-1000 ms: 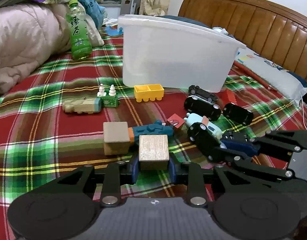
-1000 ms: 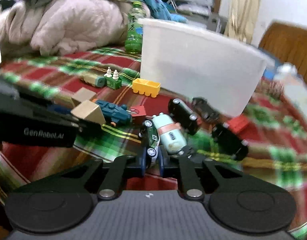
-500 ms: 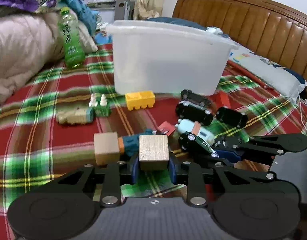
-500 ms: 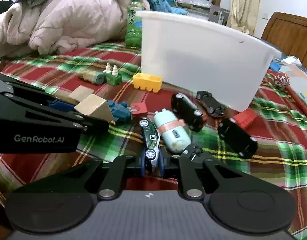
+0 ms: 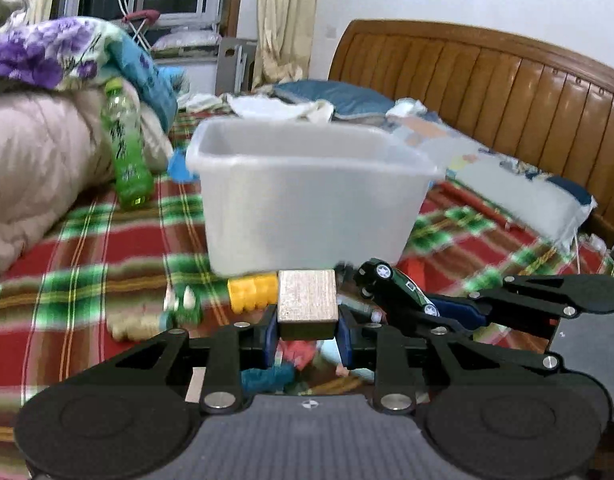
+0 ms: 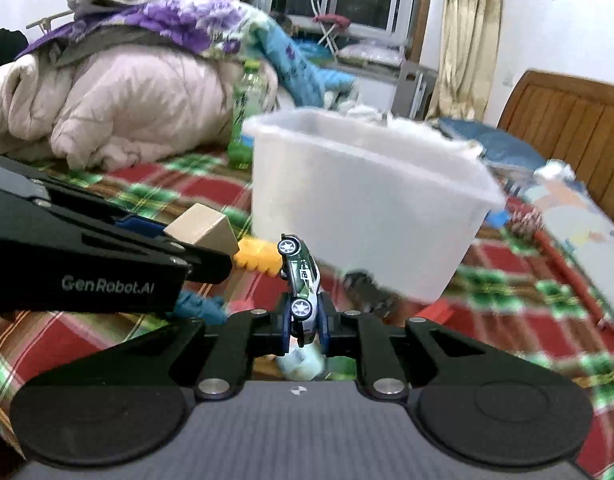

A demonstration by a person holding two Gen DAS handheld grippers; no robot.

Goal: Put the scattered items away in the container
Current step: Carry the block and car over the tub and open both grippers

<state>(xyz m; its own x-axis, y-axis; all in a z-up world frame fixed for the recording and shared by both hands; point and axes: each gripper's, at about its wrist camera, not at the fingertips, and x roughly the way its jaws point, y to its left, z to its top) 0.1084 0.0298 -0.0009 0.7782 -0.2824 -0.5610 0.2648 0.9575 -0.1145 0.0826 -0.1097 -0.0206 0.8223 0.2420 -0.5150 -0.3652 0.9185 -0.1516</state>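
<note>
Plaid bedspread below; left claw pinching block, right claw pinching car, open tub rim ahead.

L gripper is clamping a wooden block, angling downward; R gripper, just beside it, is pinching a green toy car, nose up.

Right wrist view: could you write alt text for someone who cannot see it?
The right gripper holds a green toy car nose-up between its fingers, in front of a white plastic tub on a red and green plaid bedspread. At left, the left gripper holds a wooden block.
</note>
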